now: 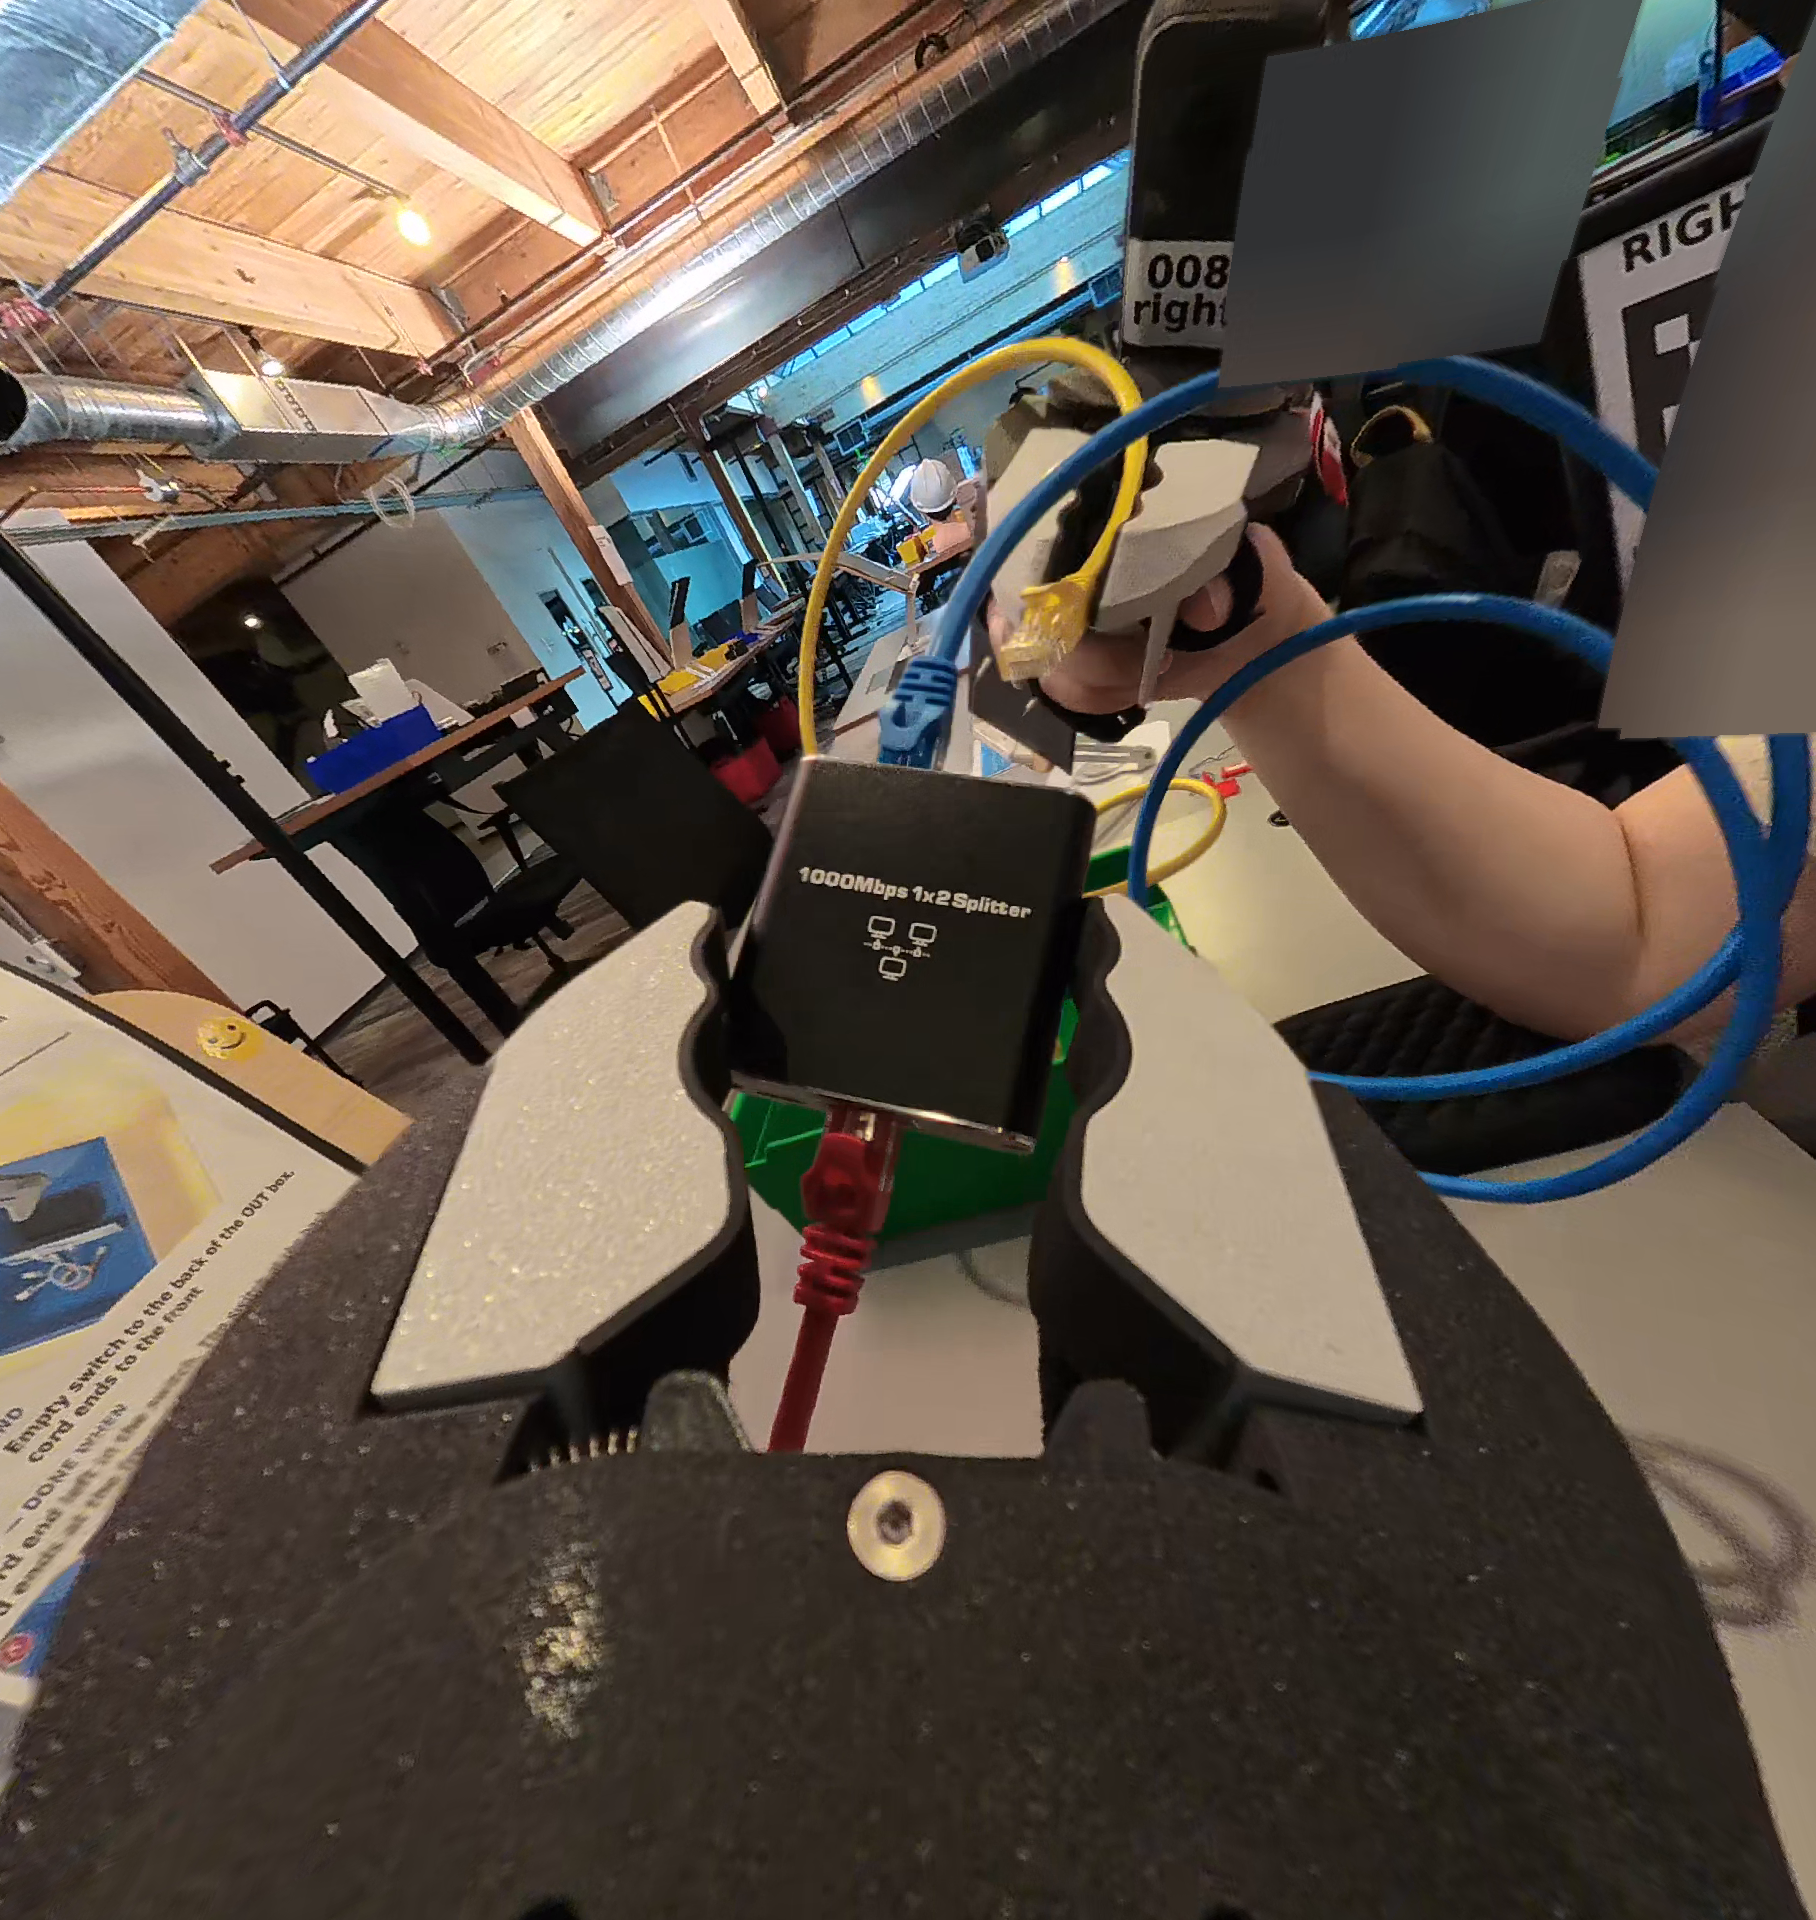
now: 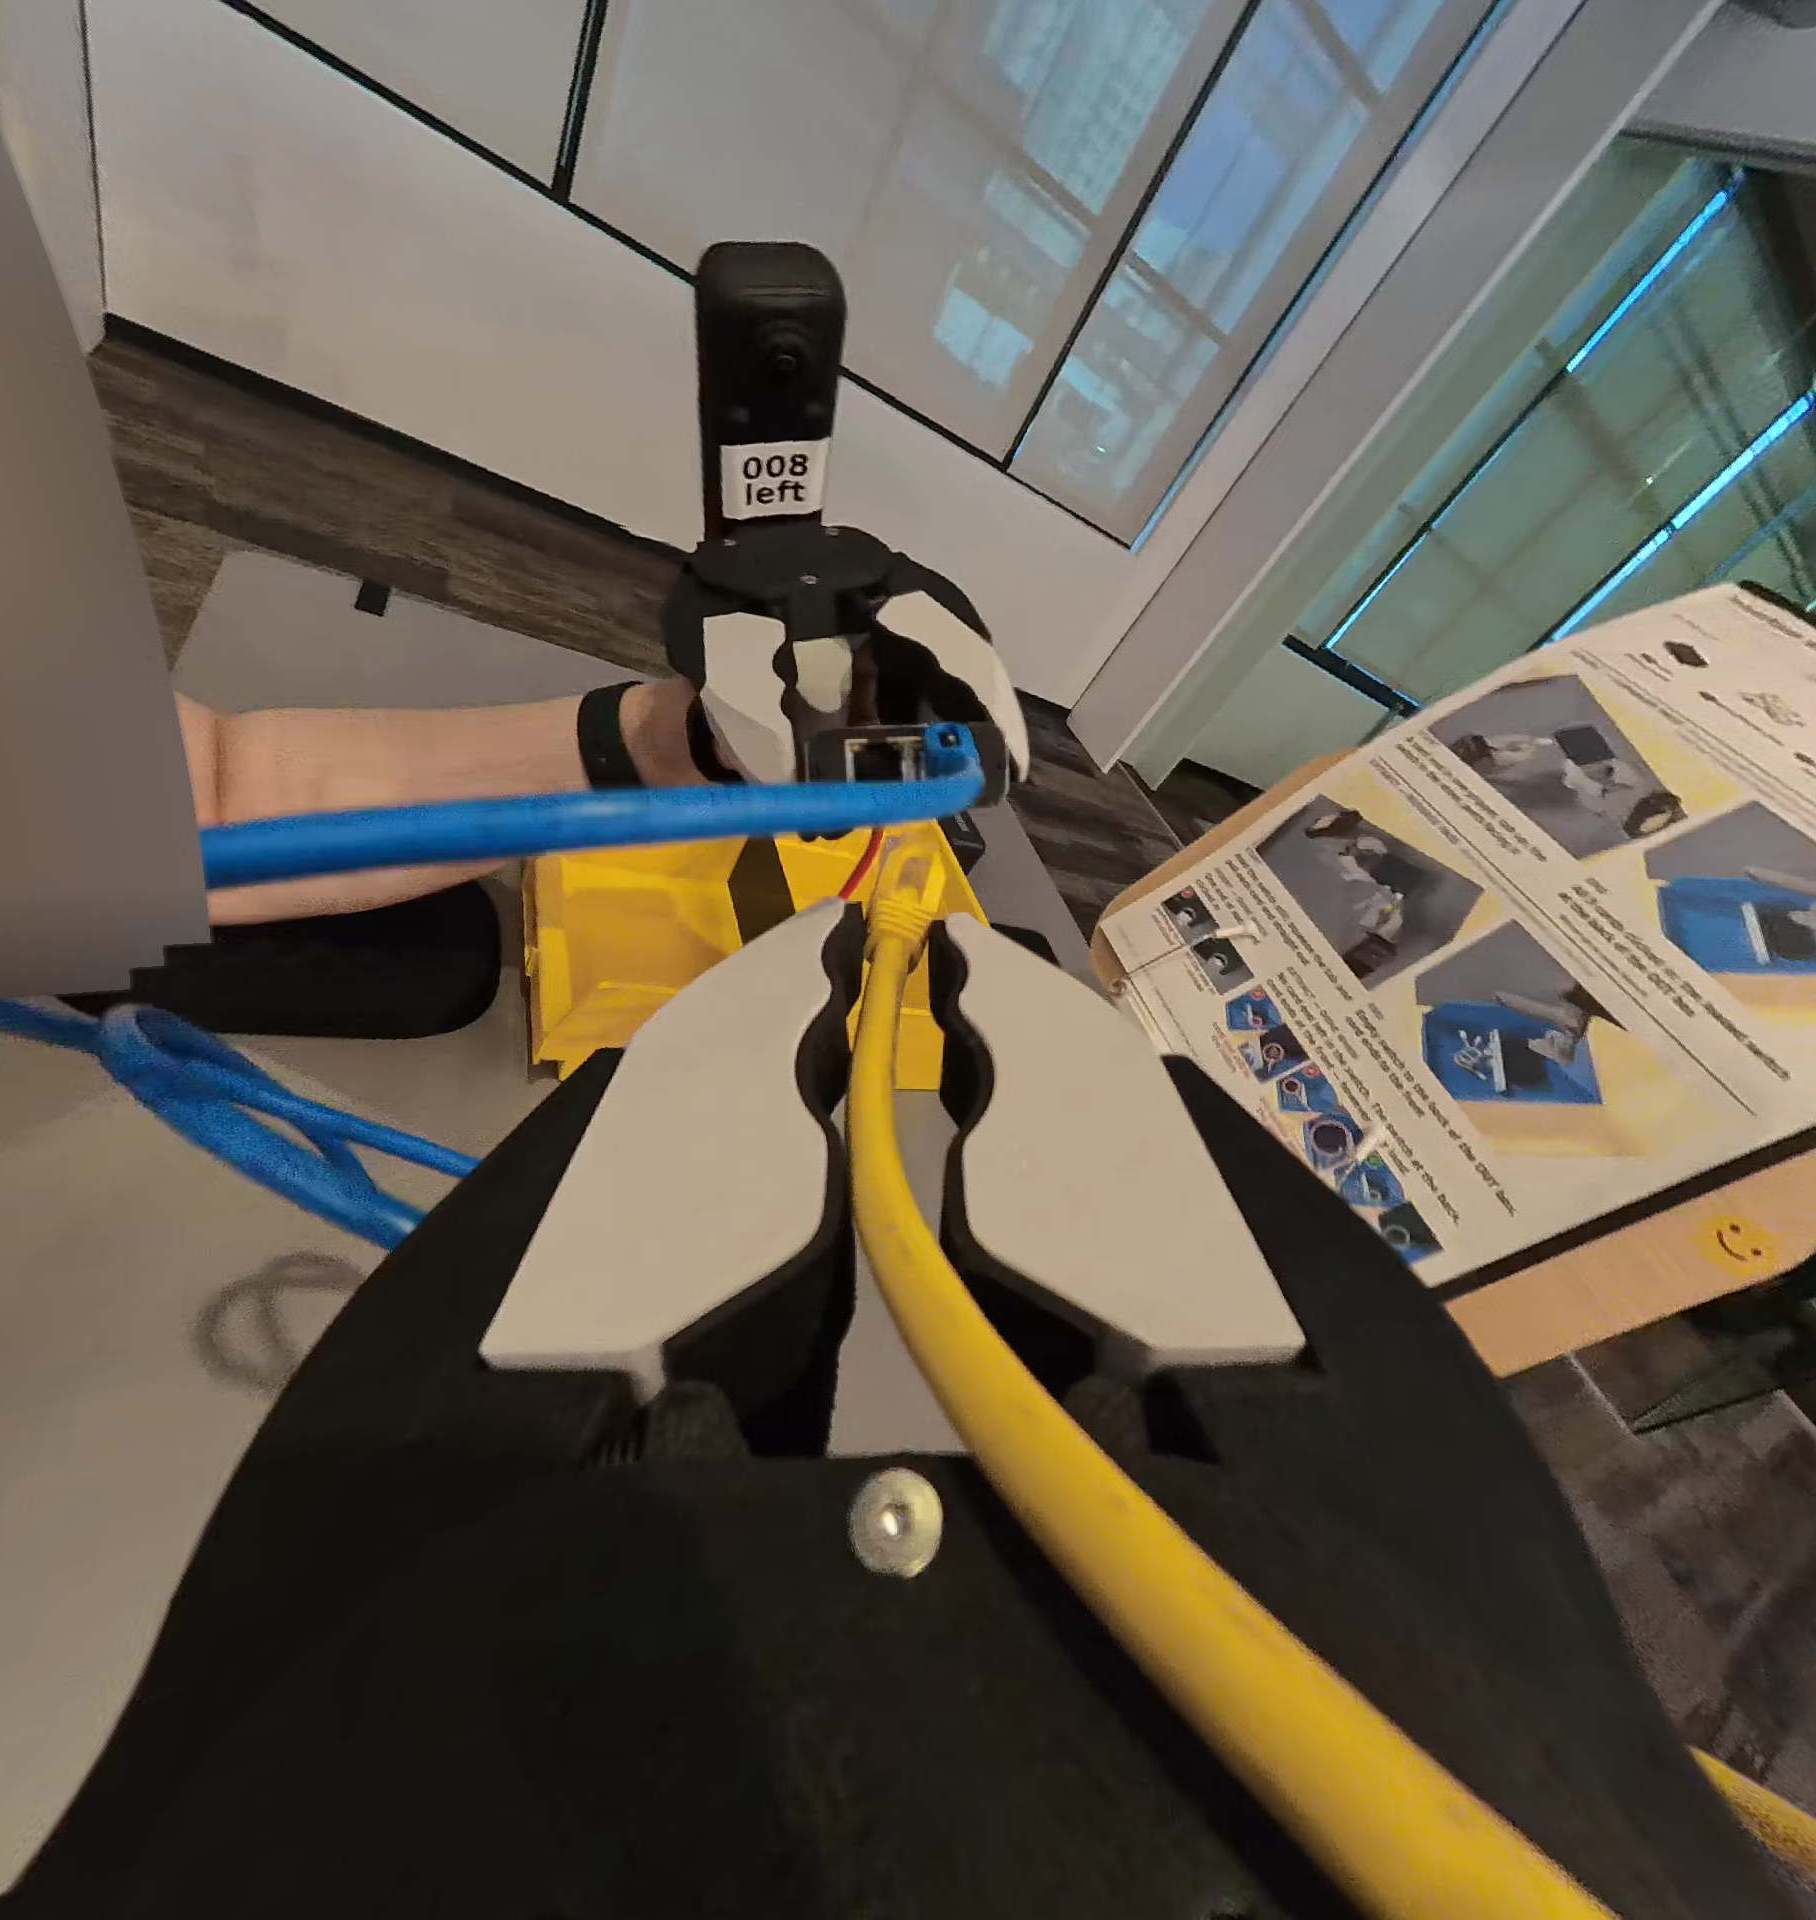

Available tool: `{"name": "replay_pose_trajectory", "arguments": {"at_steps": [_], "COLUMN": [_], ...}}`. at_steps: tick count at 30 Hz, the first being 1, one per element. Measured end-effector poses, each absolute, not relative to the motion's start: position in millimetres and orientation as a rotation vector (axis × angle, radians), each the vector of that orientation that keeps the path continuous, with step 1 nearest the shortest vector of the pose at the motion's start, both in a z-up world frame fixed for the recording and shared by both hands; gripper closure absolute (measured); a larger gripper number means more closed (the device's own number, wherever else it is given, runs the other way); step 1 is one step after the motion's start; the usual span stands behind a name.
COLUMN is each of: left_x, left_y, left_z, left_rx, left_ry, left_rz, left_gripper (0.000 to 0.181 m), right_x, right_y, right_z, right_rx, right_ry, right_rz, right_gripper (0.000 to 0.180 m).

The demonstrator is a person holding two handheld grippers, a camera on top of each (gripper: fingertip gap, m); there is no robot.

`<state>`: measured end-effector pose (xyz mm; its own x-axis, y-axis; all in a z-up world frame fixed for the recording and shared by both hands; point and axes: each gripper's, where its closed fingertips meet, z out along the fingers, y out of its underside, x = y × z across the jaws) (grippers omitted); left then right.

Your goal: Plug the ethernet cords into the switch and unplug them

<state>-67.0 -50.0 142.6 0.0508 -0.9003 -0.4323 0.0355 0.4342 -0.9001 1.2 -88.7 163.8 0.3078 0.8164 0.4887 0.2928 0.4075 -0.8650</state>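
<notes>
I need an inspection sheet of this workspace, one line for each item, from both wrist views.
Surface: white table, pen scribbles on it.
Job's things: black switch held in the air; red cord plugged into its near end; blue cord plugged into its far end, with one far port beside it free.
Clutter: green bin under the switch; yellow bin; instruction sheet on a wooden board.
Grippers: left tool shut on the switch; right tool shut on the yellow cord, its plug just past the fingertips, not inserted.
Cables: blue cord loops wide over the table.
Surroundings: wooden ceiling, ducts, desks, windows.
</notes>
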Motion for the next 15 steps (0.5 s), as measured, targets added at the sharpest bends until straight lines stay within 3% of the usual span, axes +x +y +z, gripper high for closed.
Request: {"name": "replay_pose_trajectory", "arguments": {"at_steps": [15], "left_x": [-59.9], "left_y": [-57.8], "left_z": [131.4], "left_rx": [-0.893], "left_ry": [1.405], "left_rz": [-0.976], "left_gripper": [0.118], "right_x": [-31.6], "right_y": [-89.9], "right_z": [147.6], "right_rx": [-1.062], "right_ry": [-1.393], "right_rz": [0.316], "right_gripper": [0.167]}}
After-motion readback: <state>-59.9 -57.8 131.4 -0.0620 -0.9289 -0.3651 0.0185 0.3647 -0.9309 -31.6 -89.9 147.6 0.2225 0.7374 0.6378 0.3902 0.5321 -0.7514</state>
